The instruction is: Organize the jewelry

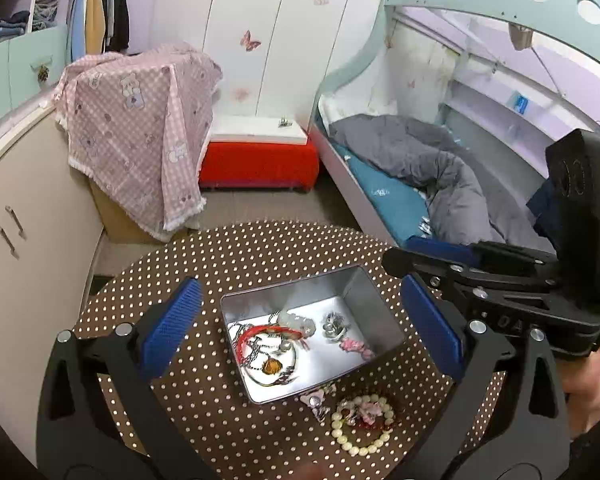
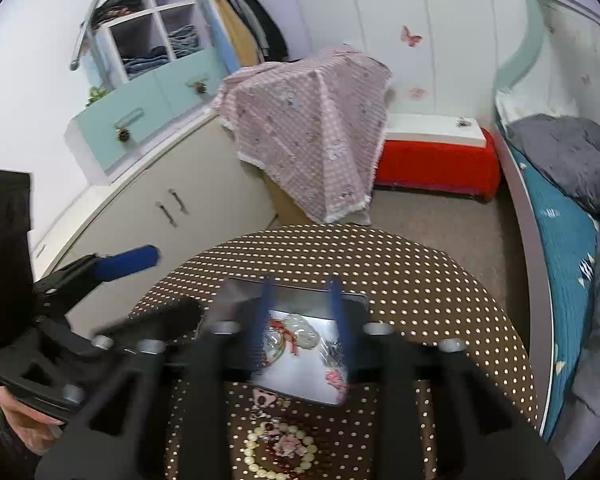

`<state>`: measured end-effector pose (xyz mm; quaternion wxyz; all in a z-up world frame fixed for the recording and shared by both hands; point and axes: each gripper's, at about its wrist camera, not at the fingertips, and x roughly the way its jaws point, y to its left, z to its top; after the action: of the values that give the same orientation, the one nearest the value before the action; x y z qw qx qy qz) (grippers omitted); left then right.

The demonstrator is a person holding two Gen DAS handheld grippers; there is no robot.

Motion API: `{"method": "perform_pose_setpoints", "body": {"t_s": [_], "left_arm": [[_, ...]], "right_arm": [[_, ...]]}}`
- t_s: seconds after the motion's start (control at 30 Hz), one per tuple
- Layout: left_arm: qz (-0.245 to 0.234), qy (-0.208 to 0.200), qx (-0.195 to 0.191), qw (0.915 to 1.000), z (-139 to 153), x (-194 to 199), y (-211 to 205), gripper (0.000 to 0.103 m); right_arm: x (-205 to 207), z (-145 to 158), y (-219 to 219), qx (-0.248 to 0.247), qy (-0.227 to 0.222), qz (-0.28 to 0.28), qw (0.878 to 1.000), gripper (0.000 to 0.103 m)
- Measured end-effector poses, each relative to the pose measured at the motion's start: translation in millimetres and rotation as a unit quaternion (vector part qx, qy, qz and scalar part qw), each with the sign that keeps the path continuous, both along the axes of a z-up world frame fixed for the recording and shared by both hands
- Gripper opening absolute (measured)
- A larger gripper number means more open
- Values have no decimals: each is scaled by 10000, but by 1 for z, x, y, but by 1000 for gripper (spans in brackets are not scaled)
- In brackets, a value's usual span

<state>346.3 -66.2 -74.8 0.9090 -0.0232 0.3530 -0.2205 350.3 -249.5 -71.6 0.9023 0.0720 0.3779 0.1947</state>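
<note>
Above the middle of the round polka-dotted surface (image 1: pixel 204 256), the left gripper (image 1: pixel 300 328) hangs with its two blue pads spread wide, nothing between them but the view down into the tin. The right gripper (image 2: pixel 306 328) hovers over the same spot, blurred, its two pads apart by a moderate gap and likewise clamped on nothing.

Below both sits one open rectangular metal tin (image 1: pixel 364 300), near the centre of the surface. Inside it lie a red cord bracelet (image 1: pixel 252 334), a chain necklace with an amber pendant (image 1: pixel 271 366), a pale translucent piece (image 1: pixel 298 322), a silver ornament (image 1: pixel 334 326) and a pink piece (image 1: pixel 356 347); the chains are tangled, so an exact count is uncertain.

Toward the near edge of the surface, just outside the tin, one cream bead bracelet (image 1: pixel 360 446) rings a pink flower piece (image 1: pixel 367 410), and one small pink-and-silver charm (image 1: pixel 316 400) lies against the tin's near wall.
</note>
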Motion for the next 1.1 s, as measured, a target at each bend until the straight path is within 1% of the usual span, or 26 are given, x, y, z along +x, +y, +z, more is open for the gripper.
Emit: {"method": "perform_pose_setpoints", "body": {"t_s": [0.03, 0.07, 0.1, 0.13, 0.17, 0.3, 0.43, 0.6, 0.8, 0.93, 1.0, 1.1], "left_arm": [[58, 9, 15, 10000, -1, 0, 2, 97], [111, 0, 2, 9999, -2, -1, 5, 97], [129, 5, -27, 9999, -2, -2, 8, 97], [146, 7, -49, 9999, -1, -3, 10, 97], [173, -7, -59, 9998, 0, -5, 12, 97], [401, -136, -89, 9991, 6, -15, 24, 97], [583, -363, -27, 9976, 15, -32, 33, 97], [686, -597, 72, 9958, 25, -56, 39, 97], [793, -691, 81, 9944, 26, -77, 50, 97], [863, -714, 89, 9937, 24, -91, 57, 97], [870, -715, 125, 9936, 21, -97, 59, 97], [904, -657, 156, 9936, 15, -103, 60, 97]], "right_arm": [[-2, -1, -3, 32, -16, -66, 10000, 71], [-5, -2, -5, 18, -50, -158, 9999, 81], [-7, -1, -8, 30, -71, -230, 9997, 85], [-8, -1, -11, 60, -81, -288, 9995, 93], [-10, 0, -14, 117, -104, -336, 9993, 96], [-16, 4, -21, 162, -116, -532, 9984, 96], [-32, 18, -23, 144, -338, -614, 9974, 96], [-53, 38, -24, 119, -621, -673, 9957, 96], [-81, 52, -25, -10, -880, -729, 9935, 96], [-99, 51, -25, -59, -953, -649, 9933, 96], [-108, 46, -27, -48, -950, -585, 9937, 96], [-119, 35, -27, -175, -884, -592, 9942, 96]]}}
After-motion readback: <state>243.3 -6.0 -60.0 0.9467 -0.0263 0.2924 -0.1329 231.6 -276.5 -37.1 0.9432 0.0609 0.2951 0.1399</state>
